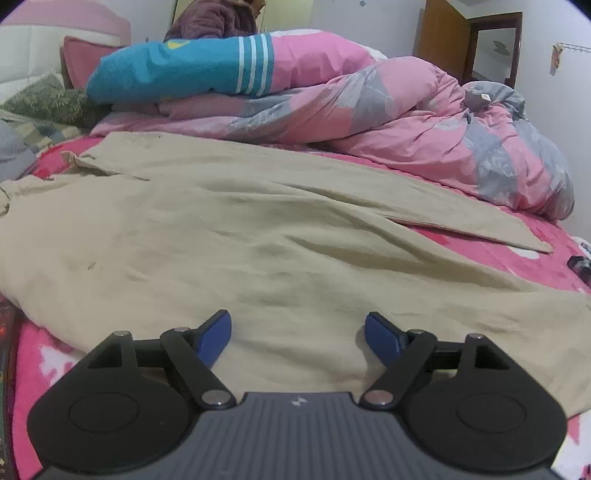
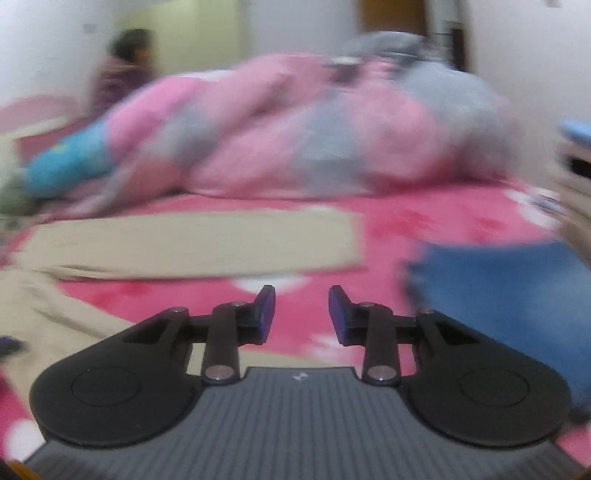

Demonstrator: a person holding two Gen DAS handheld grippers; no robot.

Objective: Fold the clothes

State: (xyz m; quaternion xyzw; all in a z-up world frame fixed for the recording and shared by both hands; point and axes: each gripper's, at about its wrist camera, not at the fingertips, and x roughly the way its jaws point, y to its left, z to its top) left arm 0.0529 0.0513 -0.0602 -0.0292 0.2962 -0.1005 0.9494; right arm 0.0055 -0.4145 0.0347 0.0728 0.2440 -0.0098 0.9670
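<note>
A beige garment [image 1: 229, 236] lies spread over the pink bedspread [image 1: 517, 254], one long part reaching to the right. My left gripper [image 1: 297, 332] hovers over its near edge, blue pads wide apart, nothing between them. In the blurred right wrist view the same beige garment [image 2: 192, 240] lies at the left, a long strip across the bed. My right gripper [image 2: 302, 310] is above the bare pink bedspread [image 2: 424, 218], its pads a small gap apart and holding nothing. A blue cloth [image 2: 517, 295] lies to its right.
A rumpled pink and grey quilt [image 1: 424, 125] and a teal striped pillow [image 1: 177, 74] are heaped at the back of the bed. A person [image 1: 214, 18] sits behind them. A stack of things [image 2: 576, 155] stands at the right edge of the right wrist view.
</note>
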